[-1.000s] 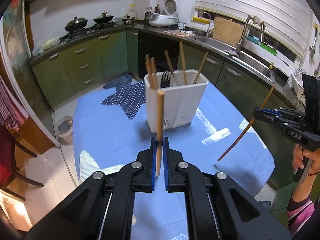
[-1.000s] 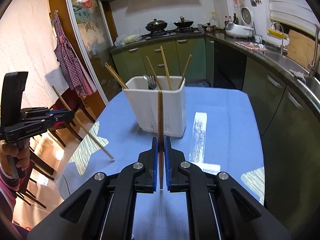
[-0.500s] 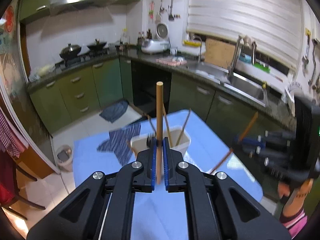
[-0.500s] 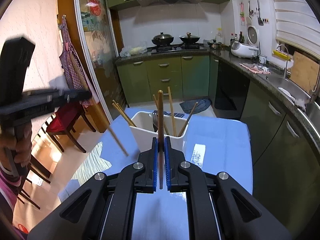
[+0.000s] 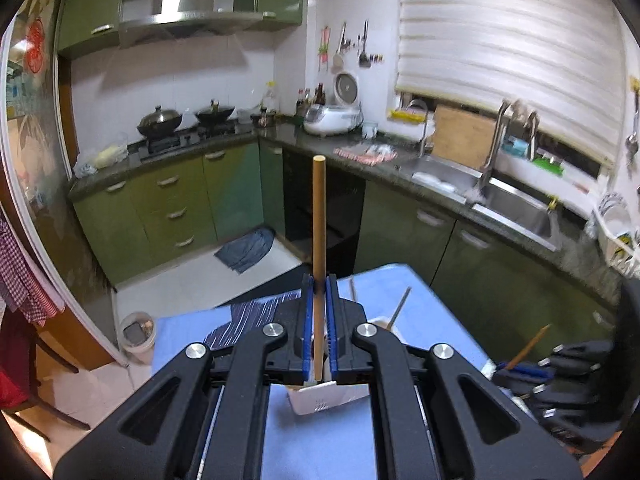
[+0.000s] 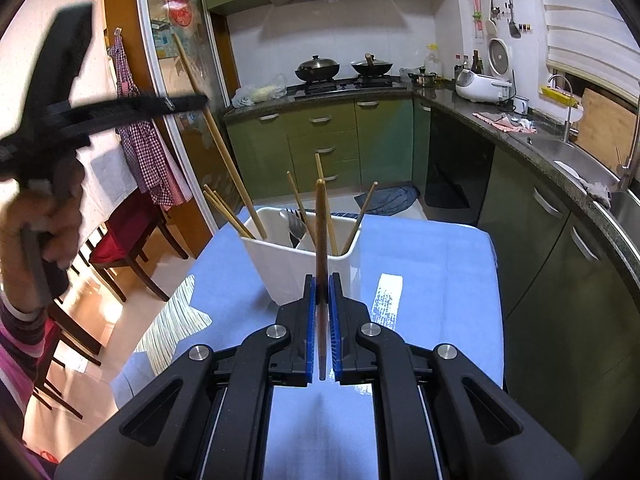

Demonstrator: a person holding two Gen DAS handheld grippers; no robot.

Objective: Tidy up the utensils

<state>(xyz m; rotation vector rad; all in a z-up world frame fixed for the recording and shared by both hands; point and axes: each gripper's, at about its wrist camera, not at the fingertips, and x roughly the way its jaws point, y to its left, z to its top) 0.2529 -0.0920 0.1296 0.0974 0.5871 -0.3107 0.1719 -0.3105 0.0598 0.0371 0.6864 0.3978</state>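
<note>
My left gripper (image 5: 319,284) is shut on a wooden chopstick (image 5: 319,216) that stands upright between its pads. Below it the white utensil holder (image 5: 320,400) shows only partly. In the right wrist view the same left gripper (image 6: 198,100), held by a hand, is raised left of the holder (image 6: 296,272); its chopstick (image 6: 220,144) slants down, the lower tip at the holder's left compartment. My right gripper (image 6: 321,284) is shut on another chopstick (image 6: 321,232), just in front of the holder. The holder has several chopsticks and a fork (image 6: 294,220) in it.
The holder stands on a table with a blue cloth (image 6: 420,264). A striped dark cloth (image 5: 248,314) lies at the table's far side. Green cabinets, a stove and a sink (image 5: 508,200) line the walls. A red chair (image 6: 128,224) stands left of the table.
The left gripper has risen and come over the holder with its chopstick, so the holder now sits low under it. The right gripper has lifted a little with its chopstick.
</note>
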